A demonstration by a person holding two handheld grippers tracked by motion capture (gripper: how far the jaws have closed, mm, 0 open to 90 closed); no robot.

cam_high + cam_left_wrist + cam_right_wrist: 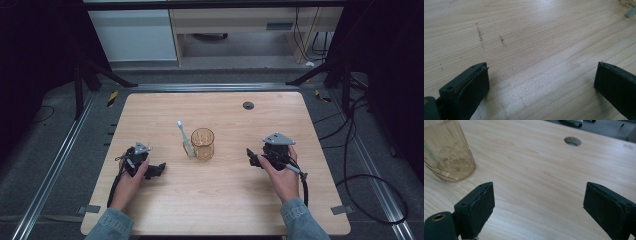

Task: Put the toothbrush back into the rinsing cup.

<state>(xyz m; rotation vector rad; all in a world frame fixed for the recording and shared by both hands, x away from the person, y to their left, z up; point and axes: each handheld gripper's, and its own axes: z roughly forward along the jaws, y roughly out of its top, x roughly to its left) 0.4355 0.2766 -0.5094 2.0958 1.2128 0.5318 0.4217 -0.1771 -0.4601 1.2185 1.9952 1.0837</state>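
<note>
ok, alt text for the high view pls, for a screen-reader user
A person's two hands each rest an open two-jaw gripper on a light wooden table, left gripper and right gripper either side of an amber glass cup. A pale toothbrush lies just left of the cup.

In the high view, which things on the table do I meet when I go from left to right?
left gripper → toothbrush → amber glass cup → right gripper
</note>
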